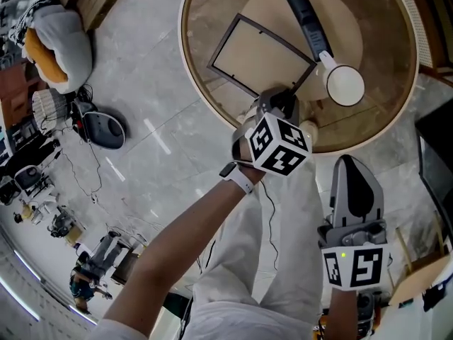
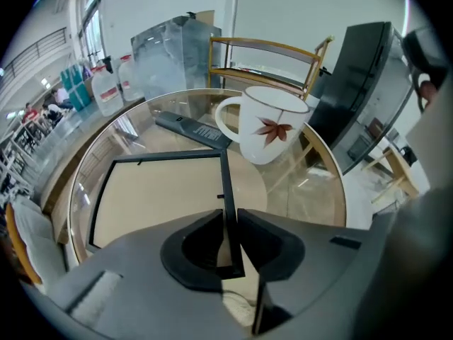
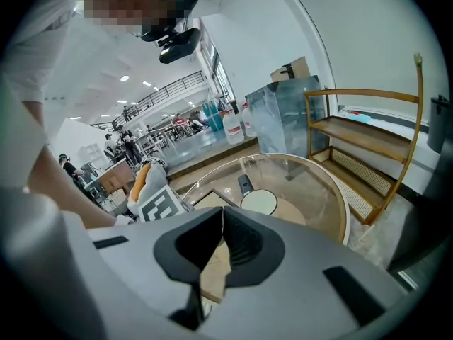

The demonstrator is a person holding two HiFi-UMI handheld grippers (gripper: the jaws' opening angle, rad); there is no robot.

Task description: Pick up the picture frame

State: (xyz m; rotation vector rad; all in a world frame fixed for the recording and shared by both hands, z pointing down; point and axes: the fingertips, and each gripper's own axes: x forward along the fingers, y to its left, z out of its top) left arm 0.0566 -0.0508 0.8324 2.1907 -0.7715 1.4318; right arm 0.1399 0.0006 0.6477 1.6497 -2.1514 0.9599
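- The picture frame (image 1: 258,57) is thin and black. It lies on the round glass table (image 1: 382,48), in the part of the top nearest to the person.
- The left gripper (image 2: 228,222) reaches over the near rim of the table. Its two jaws are pressed together on one side bar of the frame, close to the frame's near corner.
- The bar goes straight between the jaws and continues away from them across the table. I cannot tell if this corner is lifted from the glass or is resting on it.
- A white mug (image 1: 345,85) with a red leaf picture stands upright on the table, just beside the frame, on the side away from the left gripper's arm.
- A long black remote control (image 1: 306,20) lies on the table behind the mug. One end is near the mug and the other points to the far rim.
- A round beige base shows through the glass under the frame.
- The right gripper (image 1: 352,168) is held off the table, on the person's side of its near rim, over the trousers. It is well apart from the frame.
- The jaws of the right gripper are closed tip to tip and nothing is between them.
- A wooden rack (image 3: 368,129) stands on the floor beyond the far side of the table.
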